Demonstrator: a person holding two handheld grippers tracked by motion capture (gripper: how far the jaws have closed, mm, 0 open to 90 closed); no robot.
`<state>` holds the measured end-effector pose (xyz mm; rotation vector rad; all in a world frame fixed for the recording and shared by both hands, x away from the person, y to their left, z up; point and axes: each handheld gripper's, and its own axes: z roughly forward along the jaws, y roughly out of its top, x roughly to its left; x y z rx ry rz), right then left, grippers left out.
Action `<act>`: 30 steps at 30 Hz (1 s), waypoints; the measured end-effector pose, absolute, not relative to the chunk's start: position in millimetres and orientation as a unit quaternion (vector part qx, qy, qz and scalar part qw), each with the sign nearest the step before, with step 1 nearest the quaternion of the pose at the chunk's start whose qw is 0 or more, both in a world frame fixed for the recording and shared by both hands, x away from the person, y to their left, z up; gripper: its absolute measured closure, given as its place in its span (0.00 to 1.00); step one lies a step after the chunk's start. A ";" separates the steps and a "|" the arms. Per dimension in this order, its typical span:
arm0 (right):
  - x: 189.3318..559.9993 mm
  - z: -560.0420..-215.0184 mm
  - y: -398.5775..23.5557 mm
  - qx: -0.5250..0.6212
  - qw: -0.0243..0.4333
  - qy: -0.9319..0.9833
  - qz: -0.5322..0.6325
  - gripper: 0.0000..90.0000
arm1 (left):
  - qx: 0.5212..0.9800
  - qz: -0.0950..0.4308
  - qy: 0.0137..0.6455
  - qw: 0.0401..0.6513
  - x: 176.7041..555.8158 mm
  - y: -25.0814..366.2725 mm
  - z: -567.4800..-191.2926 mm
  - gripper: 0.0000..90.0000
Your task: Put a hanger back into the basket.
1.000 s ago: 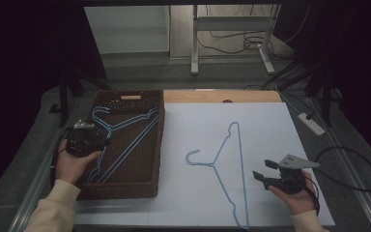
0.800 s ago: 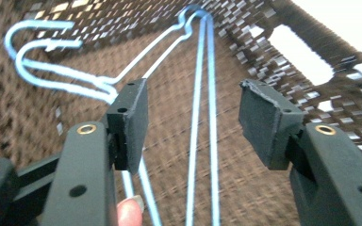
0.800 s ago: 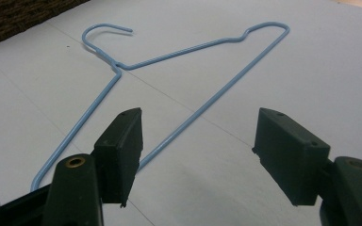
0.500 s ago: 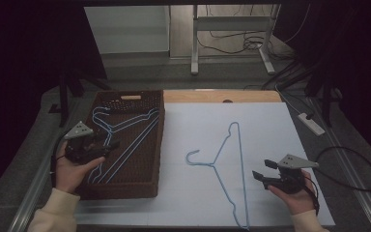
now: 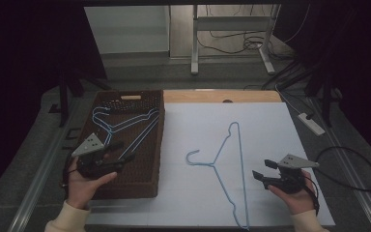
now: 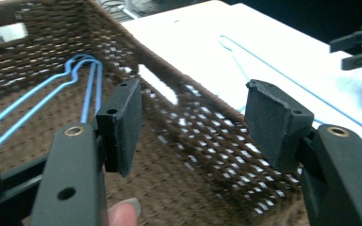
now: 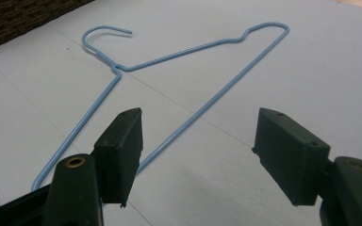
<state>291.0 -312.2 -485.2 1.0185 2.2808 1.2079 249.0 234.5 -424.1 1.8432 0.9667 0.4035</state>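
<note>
Hovering at the brown wicker basket [image 5: 154,145], your left tongs [image 5: 121,151] have just been opening, empty; your right tongs [image 5: 264,170] stand released beside the blue wire hanger [image 5: 239,164].

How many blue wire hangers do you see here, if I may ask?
3: one hanger on the white sheet, two hangers in the basket, overlapping; more could be hidden under them.

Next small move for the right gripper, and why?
Probably ease the right gripper forward and down onto the blue hanger on the white table. Its jaws stand open and empty just short of the wire; the basket already holds hangers, and the left gripper is open too.
</note>
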 end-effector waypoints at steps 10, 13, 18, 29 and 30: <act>291.1 -484.8 -310.3 0.357 0.182 0.810 0.427 0.38 | 0.767 0.153 0.383 0.491 245.9 217.4 -431.4 0.42; 291.3 -484.5 -310.9 0.357 0.181 0.810 0.429 0.38 | 0.769 0.149 0.382 0.490 245.2 214.0 -433.4 0.42; 290.5 -484.3 -310.4 0.353 0.180 0.811 0.429 0.37 | 0.770 0.149 0.383 0.488 244.2 212.1 -435.3 0.41; 288.5 -483.3 -307.1 0.342 0.169 0.825 0.417 0.35 | 0.768 0.148 0.384 0.490 240.6 212.7 -435.0 0.41; 287.9 -482.9 -303.8 0.336 0.163 0.829 0.416 0.34 | 0.769 0.148 0.384 0.489 240.5 212.4 -435.4 0.41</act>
